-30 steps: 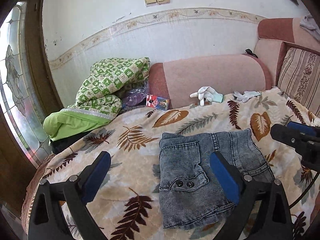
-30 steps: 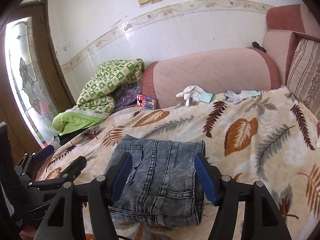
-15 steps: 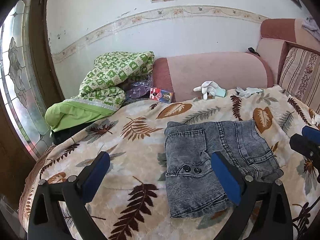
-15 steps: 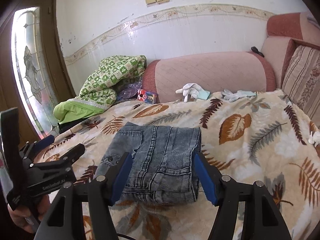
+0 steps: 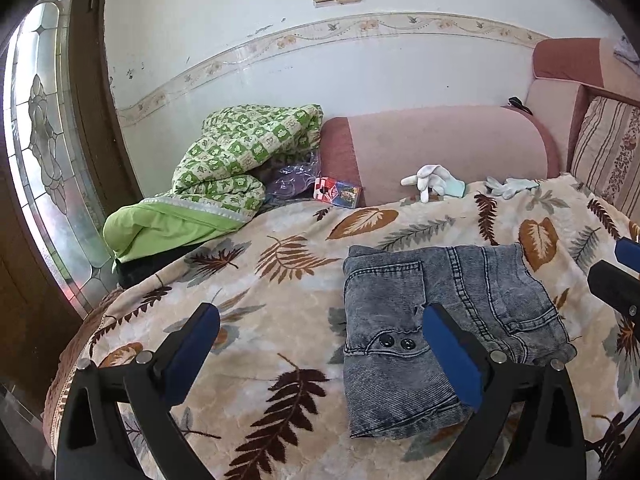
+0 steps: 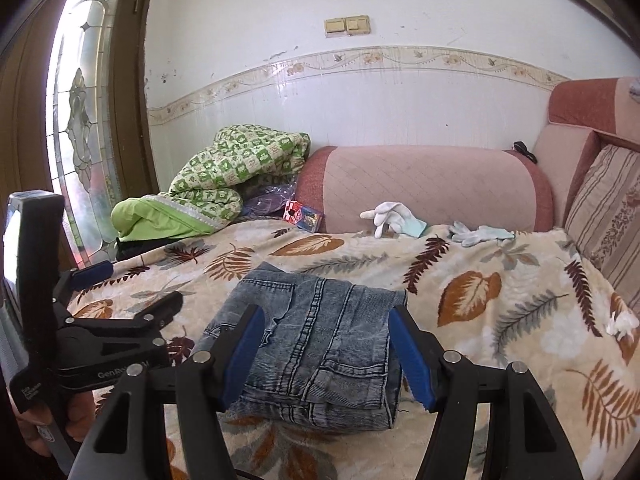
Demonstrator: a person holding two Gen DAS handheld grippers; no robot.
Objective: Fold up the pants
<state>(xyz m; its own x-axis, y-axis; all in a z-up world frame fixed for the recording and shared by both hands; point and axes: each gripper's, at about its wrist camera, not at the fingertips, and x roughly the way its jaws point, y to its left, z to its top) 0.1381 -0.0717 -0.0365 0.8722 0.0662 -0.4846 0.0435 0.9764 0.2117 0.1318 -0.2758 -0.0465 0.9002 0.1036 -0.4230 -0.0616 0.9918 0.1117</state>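
The blue-padded fingers of the right gripper are being held wide apart over the near end of the folded grey-blue washed-denim pants, with nothing pinched between them. The fingers of the left gripper are likewise being held spread wide and empty, one above bare blanket and the other above the pants' buttoned pocket flap. The pants are lying as a compact folded bundle near the front middle of the cream fleece blanket printed with brown and grey leaves, which is covering the bed.

Behind the pants, a long pink-and-maroon bolster cushion is being pressed against the wall. Two white-and-teal work gloves are resting at its foot, well apart from the pants. At the bolster's left end a small red and blue printed box is lying beside a crumpled purple plastic bag and a bundled green-and-cream checked quilt with a lime lining. Nothing is lying between the fingers and the pants.

The white tiled wall is being crossed by a floral border strip, with beige switch plates above it. A wooden door with leaded patterned glass is standing at the left, and a striped cushion is leaning at the right.

In the right wrist view, part of a person's hand is being shown gripping the left gripper's handle, mostly cut off by the frame edge. A small black object on the bolster's far end cannot be made out.
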